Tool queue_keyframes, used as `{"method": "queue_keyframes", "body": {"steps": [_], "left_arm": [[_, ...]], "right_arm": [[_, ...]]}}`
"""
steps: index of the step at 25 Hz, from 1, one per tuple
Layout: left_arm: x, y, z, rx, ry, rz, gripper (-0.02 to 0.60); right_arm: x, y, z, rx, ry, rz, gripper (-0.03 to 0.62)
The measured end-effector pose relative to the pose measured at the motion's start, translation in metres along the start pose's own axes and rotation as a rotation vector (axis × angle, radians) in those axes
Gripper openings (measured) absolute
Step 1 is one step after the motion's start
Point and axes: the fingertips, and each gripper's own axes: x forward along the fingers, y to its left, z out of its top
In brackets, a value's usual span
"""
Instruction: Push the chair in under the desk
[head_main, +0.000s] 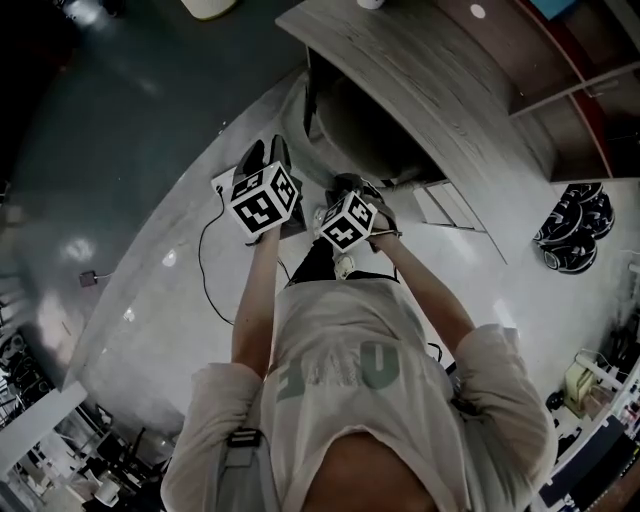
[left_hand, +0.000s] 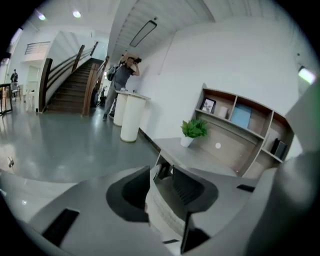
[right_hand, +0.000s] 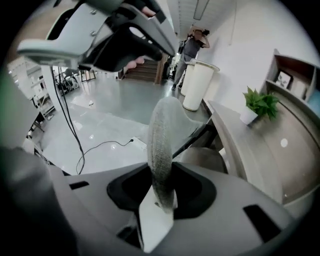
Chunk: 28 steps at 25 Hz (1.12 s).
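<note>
The grey fabric chair (head_main: 345, 140) stands on the floor with its seat partly under the curved wooden desk (head_main: 420, 70). Both grippers are on the top edge of its backrest. My left gripper (head_main: 266, 158) straddles the thick backrest rim (left_hand: 162, 200), and both jaws press on it. To its right, my right gripper (head_main: 358, 187) has the thinner backrest edge (right_hand: 161, 145) standing upright between its jaws, which are loosened and do not press on it. The left gripper (right_hand: 115, 35) shows at the top of the right gripper view.
A potted plant (left_hand: 192, 131) sits on the desk (left_hand: 200, 157) below a wall shelf (left_hand: 245, 120). A black cable (head_main: 205, 250) runs over the floor left of the chair. White round stands (left_hand: 131, 117) and a person (left_hand: 122, 75) are farther back.
</note>
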Motion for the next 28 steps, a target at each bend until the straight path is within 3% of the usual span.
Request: {"method": "queue_keyframes", "body": {"steps": [2, 5, 10, 12, 15, 17, 21, 25, 28], "left_arm": [[-0.015, -0.004, 0.023, -0.008, -0.079, -0.018, 0.149], [-0.038, -0.016, 0.056, -0.025, -0.185, -0.057, 0.139], [-0.077, -0.046, 0.116, -0.053, -0.352, -0.148, 0.107], [-0.095, -0.056, 0.138, -0.047, -0.423, -0.151, 0.064], [-0.126, -0.072, 0.167, 0.032, -0.543, -0.133, 0.015], [-0.151, -0.084, 0.180, 0.090, -0.616, -0.141, 0.015], [-0.194, -0.107, 0.187, 0.195, -0.714, -0.143, 0.015], [-0.214, -0.121, 0.184, 0.302, -0.744, -0.129, 0.015], [-0.216, -0.124, 0.181, 0.314, -0.740, -0.150, 0.015]], "right_arm": [[-0.009, 0.002, 0.005, -0.010, -0.019, 0.004, 0.126], [-0.037, 0.000, 0.028, 0.068, -0.126, 0.035, 0.126], [-0.134, -0.042, 0.121, 0.241, -0.524, 0.031, 0.046], [-0.181, -0.064, 0.151, 0.254, -0.686, -0.033, 0.043], [-0.245, -0.093, 0.178, 0.219, -0.881, -0.195, 0.043], [-0.276, -0.100, 0.187, 0.204, -0.947, -0.267, 0.043], [-0.320, -0.104, 0.188, 0.239, -1.023, -0.332, 0.035], [-0.352, -0.103, 0.183, 0.281, -1.094, -0.366, 0.029], [-0.366, -0.103, 0.179, 0.302, -1.130, -0.400, 0.018]]}}
